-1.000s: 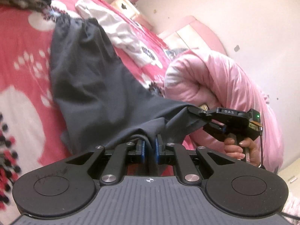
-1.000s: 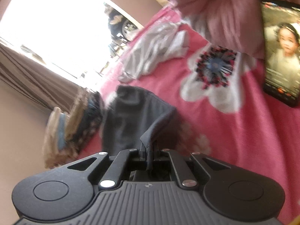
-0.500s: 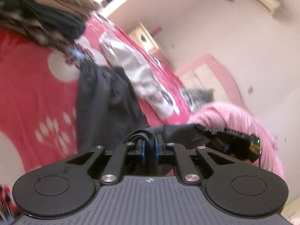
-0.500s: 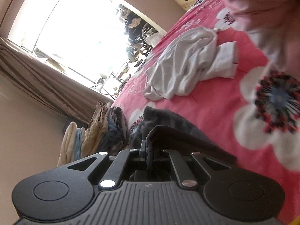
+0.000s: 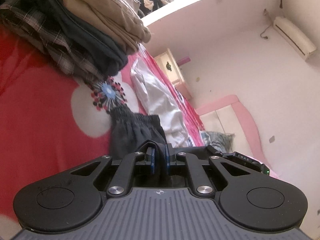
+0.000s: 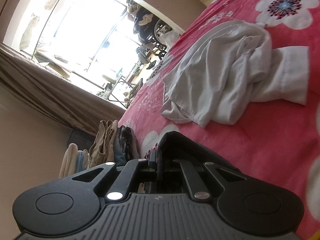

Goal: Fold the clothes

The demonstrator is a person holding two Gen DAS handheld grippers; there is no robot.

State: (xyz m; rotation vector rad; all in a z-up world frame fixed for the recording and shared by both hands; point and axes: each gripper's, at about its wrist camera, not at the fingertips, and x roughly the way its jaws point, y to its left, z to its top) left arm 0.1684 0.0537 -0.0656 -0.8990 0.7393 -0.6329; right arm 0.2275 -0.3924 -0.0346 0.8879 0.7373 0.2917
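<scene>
1. A fold of the dark grey trousers [image 5: 134, 132] is clamped between the blue pads of the left gripper [image 5: 159, 159], which are closed on the cloth.
2. Another edge of the same trousers [image 6: 180, 146] is pinched in the right gripper [image 6: 158, 165], whose fingers are drawn together on the fabric.
3. The gathered waistband of the trousers is seen lying on the red flowered bedspread [image 5: 36, 92], just beyond the left gripper.
4. The right gripper [image 5: 238, 158] is seen in the left view just to the right, with a taut strip of grey cloth stretched between the two tools.
5. A crumpled white garment [image 6: 236, 72] is spread on the bedspread [image 6: 260, 140] beyond the trousers, apart from them.
6. A stack of folded clothes [image 5: 76, 26] is piled at the edge of the bed, near the waistband.
7. A bright window [image 6: 80, 32] and a brown curtain [image 6: 46, 92] are seen behind the bed.
</scene>
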